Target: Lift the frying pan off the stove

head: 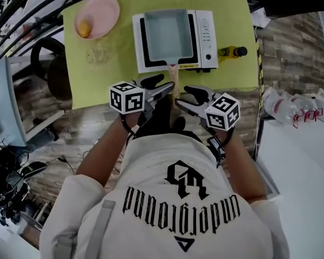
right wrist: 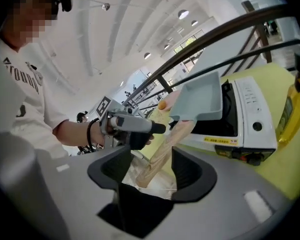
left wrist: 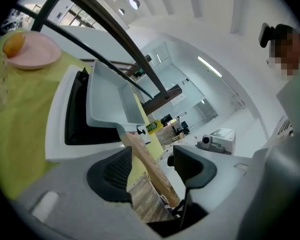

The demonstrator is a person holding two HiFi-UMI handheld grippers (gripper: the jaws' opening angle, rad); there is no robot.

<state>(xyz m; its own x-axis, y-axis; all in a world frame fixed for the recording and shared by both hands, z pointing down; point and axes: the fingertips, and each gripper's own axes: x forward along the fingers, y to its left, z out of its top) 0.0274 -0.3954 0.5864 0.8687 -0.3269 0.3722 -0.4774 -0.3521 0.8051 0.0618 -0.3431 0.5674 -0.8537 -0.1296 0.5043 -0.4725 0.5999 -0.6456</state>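
Observation:
A pale blue rectangular frying pan (head: 168,34) rests on the white single-burner stove (head: 206,34) on the green table. Its wooden handle (head: 173,75) points toward me over the table's near edge. My left gripper (head: 161,86) stands open just left of the handle and my right gripper (head: 188,97) stands open just right of it. In the left gripper view the handle (left wrist: 140,149) runs between the open jaws of the left gripper (left wrist: 151,168), close to the left pad. In the right gripper view the handle (right wrist: 165,151) lies between the spread jaws of the right gripper (right wrist: 150,171), with no pad pressing on it.
A pink plate (head: 97,15) with an orange item (head: 84,28) sits at the table's far left. A yellow bottle (head: 232,52) lies right of the stove. A white counter (head: 297,155) stands to my right, and a dark chair (head: 54,63) to the left.

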